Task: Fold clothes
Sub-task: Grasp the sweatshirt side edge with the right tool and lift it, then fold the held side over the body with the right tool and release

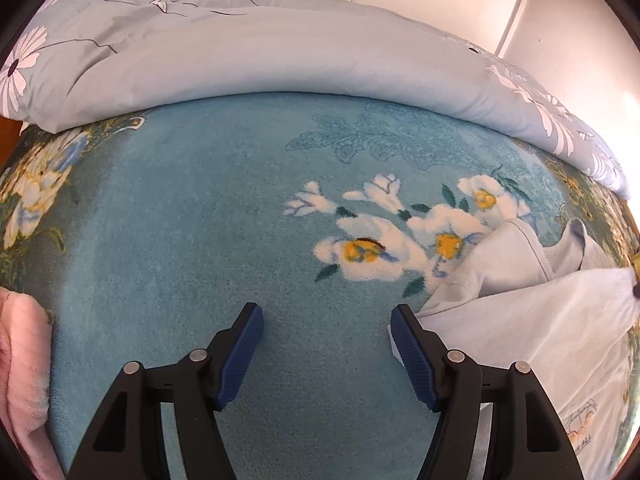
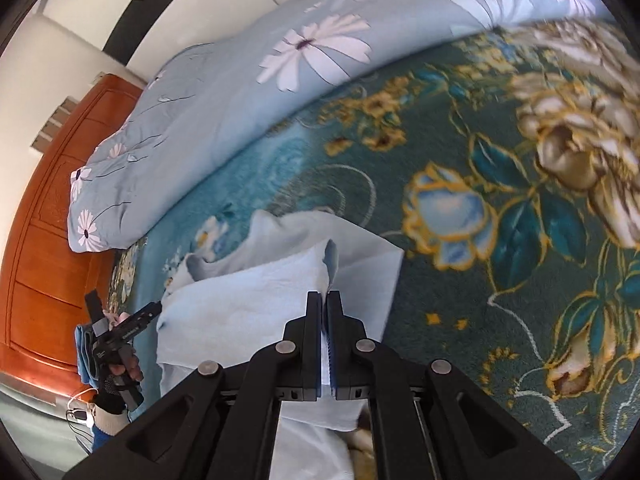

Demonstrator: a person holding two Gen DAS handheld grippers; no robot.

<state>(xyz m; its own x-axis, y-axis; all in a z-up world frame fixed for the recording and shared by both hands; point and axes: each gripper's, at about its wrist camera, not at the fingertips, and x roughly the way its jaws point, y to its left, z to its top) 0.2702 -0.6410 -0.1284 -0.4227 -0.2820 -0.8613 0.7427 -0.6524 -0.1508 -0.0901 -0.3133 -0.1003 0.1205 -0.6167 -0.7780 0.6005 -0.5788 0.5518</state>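
The left gripper (image 1: 326,322) hangs over the teal floral blanket (image 1: 200,220), jaws spread wide with nothing between them. Its right-hand blue pad (image 1: 412,356) sits just beside the edge of the pale blue garment (image 1: 532,320), which lies crumpled at the right side of the blanket. A small printed motif near the garment's lower edge carries lettering that appears to end in "ALL"; the rest is too small to read.

The right gripper (image 2: 324,296) is clamped tight on a fold of the same pale blue garment (image 2: 240,300), with cloth pinched between the pads and rising in a peak just past the fingertips. The remaining fabric drapes below and to the left of the jaws.

A light blue daisy-print duvet (image 1: 260,52) lies bunched along the far edge of the blanket. A pink cloth (image 1: 24,360) shows at the left margin. An orange wooden panel (image 2: 52,248) stands beyond the bed.
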